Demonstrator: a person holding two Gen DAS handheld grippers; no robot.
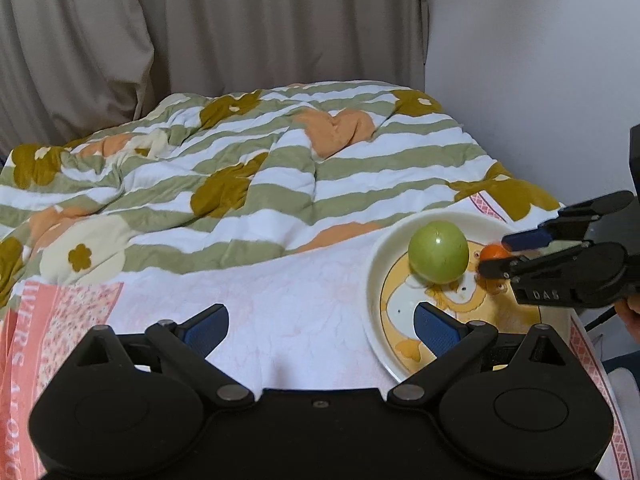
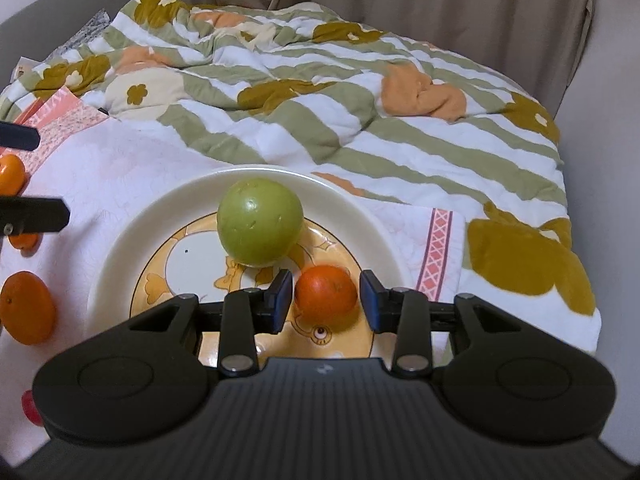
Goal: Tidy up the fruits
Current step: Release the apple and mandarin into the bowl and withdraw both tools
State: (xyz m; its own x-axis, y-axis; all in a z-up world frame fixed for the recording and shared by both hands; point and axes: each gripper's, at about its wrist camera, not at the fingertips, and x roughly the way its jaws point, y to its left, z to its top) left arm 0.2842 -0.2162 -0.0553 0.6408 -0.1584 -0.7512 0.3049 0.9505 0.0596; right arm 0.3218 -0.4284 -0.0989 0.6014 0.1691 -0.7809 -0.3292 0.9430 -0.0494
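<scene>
A cream plate point(image 2: 120, 248) with a yellow cartoon print lies on a white cloth. It also shows in the left wrist view point(image 1: 376, 280). A green apple point(image 2: 259, 222) point(image 1: 438, 251) sits on it. A small orange point(image 2: 326, 294) point(image 1: 494, 253) rests on the plate between the fingers of my right gripper point(image 2: 325, 300) point(image 1: 494, 254). The pads stand a little apart from the orange on both sides, so the gripper is open. My left gripper point(image 1: 320, 328) is open and empty, over the cloth at the plate's left rim.
Three more oranges point(image 2: 28, 308) point(image 2: 10, 174) point(image 2: 23, 240) lie on the cloth left of the plate, and a red fruit point(image 2: 30, 406) at the lower left. A crumpled striped floral blanket point(image 1: 240, 168) lies behind. Curtains and a wall close the back.
</scene>
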